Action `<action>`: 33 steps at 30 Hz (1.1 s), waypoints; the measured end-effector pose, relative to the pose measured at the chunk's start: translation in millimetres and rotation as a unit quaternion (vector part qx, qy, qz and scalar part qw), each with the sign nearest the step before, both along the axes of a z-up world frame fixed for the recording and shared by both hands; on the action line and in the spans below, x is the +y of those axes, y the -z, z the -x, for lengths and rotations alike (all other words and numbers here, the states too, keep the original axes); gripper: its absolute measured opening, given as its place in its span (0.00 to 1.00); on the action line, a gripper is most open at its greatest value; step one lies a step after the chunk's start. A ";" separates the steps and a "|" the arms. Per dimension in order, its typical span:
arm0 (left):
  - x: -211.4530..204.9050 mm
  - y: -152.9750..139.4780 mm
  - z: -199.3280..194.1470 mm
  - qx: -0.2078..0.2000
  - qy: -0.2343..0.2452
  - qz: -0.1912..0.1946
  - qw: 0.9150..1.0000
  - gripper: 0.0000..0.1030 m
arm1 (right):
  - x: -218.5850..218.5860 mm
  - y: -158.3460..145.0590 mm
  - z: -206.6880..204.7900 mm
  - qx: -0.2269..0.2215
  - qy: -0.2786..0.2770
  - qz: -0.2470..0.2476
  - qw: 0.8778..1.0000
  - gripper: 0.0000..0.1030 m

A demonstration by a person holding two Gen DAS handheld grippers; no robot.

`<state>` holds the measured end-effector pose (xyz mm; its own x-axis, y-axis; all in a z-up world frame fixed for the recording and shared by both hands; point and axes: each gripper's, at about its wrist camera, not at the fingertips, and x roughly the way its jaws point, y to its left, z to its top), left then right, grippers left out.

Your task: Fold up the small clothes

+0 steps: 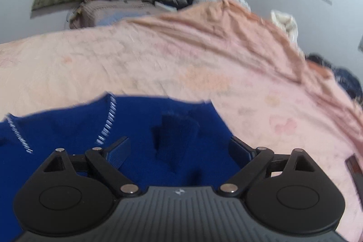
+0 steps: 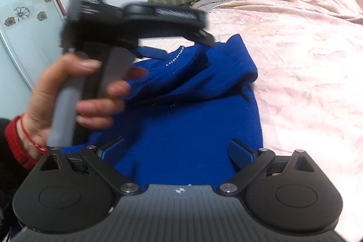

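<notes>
Sweater [image 2: 188, 119], blue, flat on pink bed cover [image 2: 306, 74], partly folded. Left gripper [image 1: 179, 151] wide open, holding nothing. Right gripper [image 2: 177, 151] wide open too. Next: pinch one edge, pull smooth, fold over slowly.

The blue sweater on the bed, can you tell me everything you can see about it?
The blue sweater is deep royal blue and looks soft and fuzzy, like knitted wool. A line of small sparkly beads runs down near its neck. It lies on the pink bedsheet, partly folded, with one part bunched up and laid over the flat part. Both grippers hover over it with jaws open, the left gripper and the right gripper, neither pinching it.
</notes>
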<state>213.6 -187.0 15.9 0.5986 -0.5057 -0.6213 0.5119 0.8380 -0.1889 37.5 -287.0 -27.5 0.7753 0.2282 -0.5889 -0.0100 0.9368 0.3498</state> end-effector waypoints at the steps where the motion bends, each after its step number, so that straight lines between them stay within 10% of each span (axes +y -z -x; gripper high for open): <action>1: 9.3 -6.5 1.5 -0.010 -0.011 0.003 1.000 0.91 | 0.1 -2.0 -3.3 -0.003 -0.002 0.004 1.000 0.95; 14: 159.9 2.3 8.7 -0.060 -0.177 -0.105 0.977 0.91 | 35.5 -27.8 -148.7 -0.040 -0.093 -0.023 0.995 0.96; 18: 178.2 16.7 5.0 -0.039 -0.189 -0.115 0.975 0.91 | 22.2 -12.0 -173.4 0.026 0.002 -0.023 0.999 0.84; 22: 181.1 23.0 9.8 -0.045 -0.186 -0.119 0.974 0.91 | -16.8 -26.2 -128.5 -0.051 0.097 -0.043 0.993 0.91; 33: 160.4 29.9 15.6 -0.050 -0.174 -0.130 0.975 0.91 | -39.4 10.8 -153.3 0.013 0.120 -0.134 0.984 0.70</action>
<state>198.0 -26.6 -14.0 0.7696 -0.0933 -0.6317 0.1920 0.9773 0.0896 190.8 -326.3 -38.3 0.8120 0.1898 -0.5520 0.2123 0.7848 0.5822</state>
